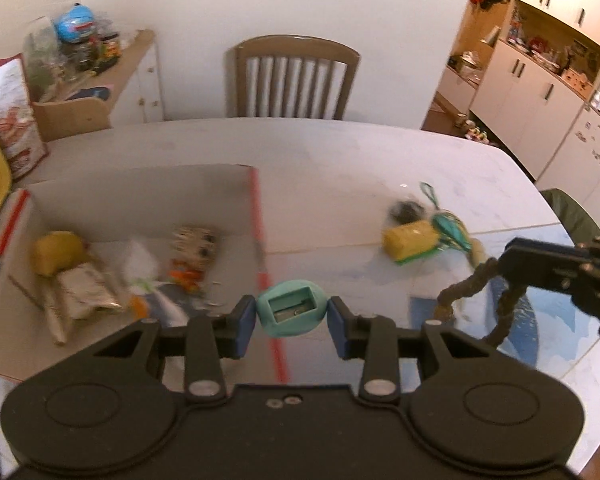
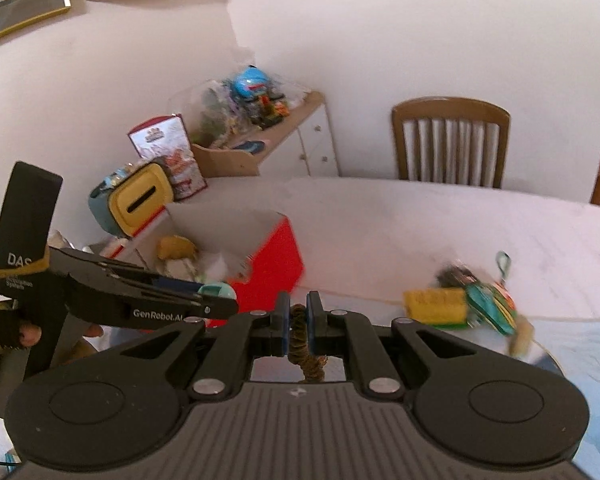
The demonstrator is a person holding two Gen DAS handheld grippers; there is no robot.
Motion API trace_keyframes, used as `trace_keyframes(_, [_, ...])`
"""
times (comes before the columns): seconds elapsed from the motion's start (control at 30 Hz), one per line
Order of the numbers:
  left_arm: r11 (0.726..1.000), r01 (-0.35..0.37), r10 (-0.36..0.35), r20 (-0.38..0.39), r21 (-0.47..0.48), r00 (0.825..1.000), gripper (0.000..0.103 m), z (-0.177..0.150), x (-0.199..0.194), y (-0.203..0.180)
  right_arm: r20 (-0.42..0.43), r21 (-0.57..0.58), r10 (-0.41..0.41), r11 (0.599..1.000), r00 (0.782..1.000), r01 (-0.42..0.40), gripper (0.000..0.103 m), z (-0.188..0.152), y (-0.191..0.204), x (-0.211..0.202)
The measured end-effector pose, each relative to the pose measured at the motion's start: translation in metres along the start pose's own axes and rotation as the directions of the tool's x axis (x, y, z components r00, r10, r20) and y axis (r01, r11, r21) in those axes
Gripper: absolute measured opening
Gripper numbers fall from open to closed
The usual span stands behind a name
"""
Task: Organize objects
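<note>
Surface: pale, rounded counter, smooth, faintly marbled, glossy toward its near edge. A brown wooden chair with a slatted back stands at the far side against a plain white wall. A low wooden-topped side cabinet carries a blurred heap of small items. White cupboards show in the room on the right of the left wrist view.

Container: open cardboard box, pale inside, red outside with red-taped edges, at the counter's left. It holds a yellow soft lump, a striped figure and crumpled paper, all smeared by motion and hard to identify.

Left tool: black frame, blue pads, pinching a mint-green oval pencil sharpener of smooth plastic with a rectangular recess and metal blade, held in the air over the box's red right edge.

Right tool: pads pressed together on a brown twisted cord, rough and rope-like. Its loop hangs below the pads; the lower end is cut off by the tool body.

Loose on counter, right of the box: yellow sponge with green backing, touching a teal wire item and a dark, blurred object.

A gloved hand grips the left tool's handle, partly cut off at the frame edge.
</note>
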State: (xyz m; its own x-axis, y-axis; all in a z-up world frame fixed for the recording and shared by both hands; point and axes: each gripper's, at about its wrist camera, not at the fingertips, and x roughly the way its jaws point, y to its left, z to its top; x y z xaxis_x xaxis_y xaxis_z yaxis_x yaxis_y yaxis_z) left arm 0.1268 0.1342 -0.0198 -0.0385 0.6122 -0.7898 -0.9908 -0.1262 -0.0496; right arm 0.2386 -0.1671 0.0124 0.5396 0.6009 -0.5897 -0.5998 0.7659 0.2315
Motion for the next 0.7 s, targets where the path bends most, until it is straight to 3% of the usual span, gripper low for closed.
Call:
trace_keyframes(0.4, [0.998,-0.058,0.058,0.003,-0.028,0.998,0.037,0.005,-0.01,0.082,0.002,-0.077,0.041,0.996,0.999,-0.041,0.008,0.037,0.063,0.044])
trace_keyframes(0.7, [0.994,-0.086,0.083,-0.037,-0.072,0.996,0.037,-0.008,-0.003,0.131,-0.169,-0.004,-0.039,0.999,0.985,0.039,0.008,-0.014,0.034,0.074])
